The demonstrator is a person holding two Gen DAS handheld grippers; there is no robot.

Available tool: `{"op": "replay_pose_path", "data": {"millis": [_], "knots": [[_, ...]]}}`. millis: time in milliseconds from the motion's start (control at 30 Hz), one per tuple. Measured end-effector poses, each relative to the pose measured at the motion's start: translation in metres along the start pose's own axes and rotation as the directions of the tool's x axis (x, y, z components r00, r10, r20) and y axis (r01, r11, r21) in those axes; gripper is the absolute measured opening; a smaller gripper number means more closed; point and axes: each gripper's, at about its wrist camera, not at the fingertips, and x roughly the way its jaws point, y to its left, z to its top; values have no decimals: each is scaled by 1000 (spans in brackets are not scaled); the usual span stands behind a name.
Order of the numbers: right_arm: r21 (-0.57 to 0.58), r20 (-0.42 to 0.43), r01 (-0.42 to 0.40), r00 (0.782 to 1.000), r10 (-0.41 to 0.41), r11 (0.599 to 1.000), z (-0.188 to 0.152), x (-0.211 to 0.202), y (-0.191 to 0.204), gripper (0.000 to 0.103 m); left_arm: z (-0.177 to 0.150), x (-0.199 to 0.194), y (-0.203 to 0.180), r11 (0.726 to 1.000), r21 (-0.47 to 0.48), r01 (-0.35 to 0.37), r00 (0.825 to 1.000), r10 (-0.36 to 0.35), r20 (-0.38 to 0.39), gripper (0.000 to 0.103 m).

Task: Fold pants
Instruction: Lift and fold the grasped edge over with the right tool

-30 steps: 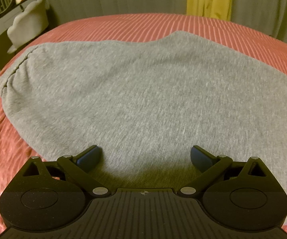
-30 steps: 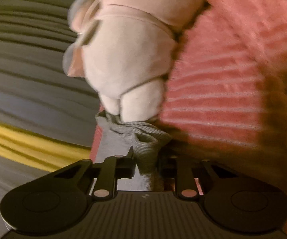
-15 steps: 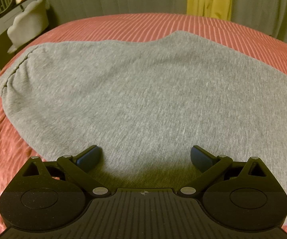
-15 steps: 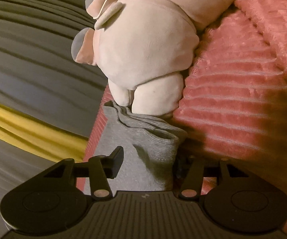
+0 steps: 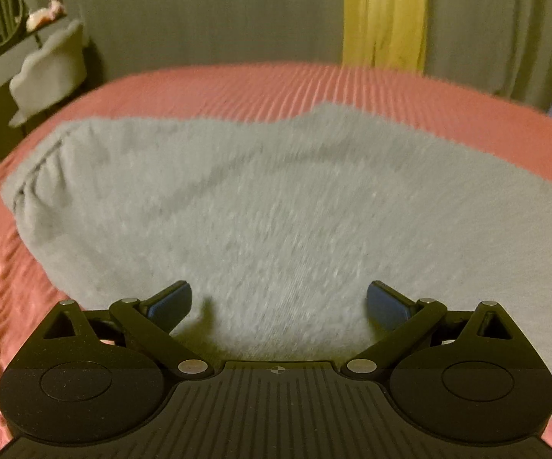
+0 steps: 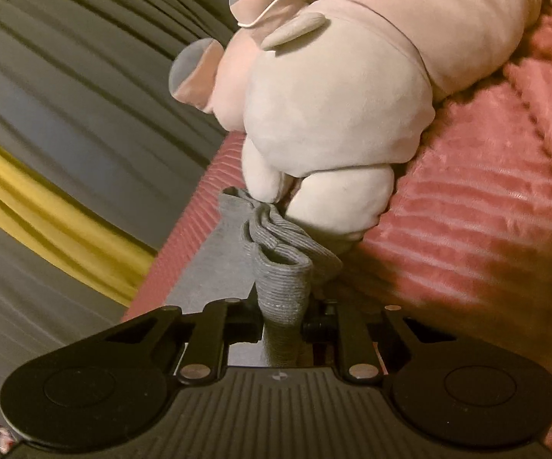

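The right gripper (image 6: 280, 331), apart a moment ago, now clamps the pants (image 6: 281, 279) cuff — fold can start; left gripper (image 5: 279, 304) stays apart.

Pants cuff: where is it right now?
In the right wrist view, the ribbed cuff sits pinched in the right gripper, just below the plush toy on the pink bedspread.

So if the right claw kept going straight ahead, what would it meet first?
Most likely the plush toy: it lies just past the bunched pants cuff the right claw grips, though depth is hard to judge.
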Motion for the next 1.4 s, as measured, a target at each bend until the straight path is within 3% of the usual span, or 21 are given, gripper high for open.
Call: {"op": "replay_pose_path", "data": {"millis": [167,300,400,467,500,533,600,667,700,733,800,1067,1167,1233,1267,1333,1367,1400], "knots": [[-91,18,70,997,-69,993,2,5,35,14,-12,-38,31,975,-164,149,988,-141,59,102],[-313,28,-33,999,44,949,-14,-2,114,12,-19,-65,60,942,-249,224,968,-185,172,102],[-494,-92,-218,976,198,842,-58,-3,194,12,-20,-72,72,945,-274,182,971,-128,202,102],[-591,-218,-348,937,271,728,-104,0,239,12,-21,-66,80,928,-324,185,975,-133,176,102],[-617,-294,-418,908,298,666,-130,5,255,13,-23,-62,84,910,-364,196,977,-149,155,102],[-625,-350,-462,886,303,629,-151,12,263,13,-26,-59,88,894,-397,208,976,-161,148,102],[-640,-468,-513,851,238,572,-200,33,272,13,-29,-55,94,868,-439,230,971,-178,157,102],[-690,-520,-490,847,105,533,-242,60,270,13,-28,-51,96,862,-448,238,970,-186,158,102],[-711,-536,-468,844,27,524,-258,73,265,13,-28,-50,96,860,-450,241,970,-192,152,102],[-713,-544,-465,839,5,525,-267,78,260,14,-29,-47,96,859,-449,246,969,-201,146,102],[-731,-523,-457,852,14,507,-269,76,262,14,-29,-44,98,854,-454,255,967,-212,144,102],[-694,-494,-447,866,78,564,-264,51,268,13,-31,-39,99,832,-496,250,968,-216,125,102],[-666,-534,-489,840,99,563,-273,46,268,14,-31,-39,100,825,-507,250,968,-217,124,102],[-649,-598,-524,799,55,551,-281,51,268,17,-30,-38,99,828,-503,248,969,-220,115,102],[-652,-614,-522,789,21,550,-284,54,269,18,-30,-38,98,830,-500,247,969,-219,114,102],[-653,-613,-521,790,20,549,-281,51,272,26,-30,-39,99,832,-496,248,969,-220,117,102],[-629,-617,-529,786,48,570,-273,48,273,42,-31,-38,99,832,-495,250,968,-221,117,102],[-594,-620,-539,780,88,598,-263,44,272,66,-31,-38,100,831,-497,250,968,-222,117,102]]}}
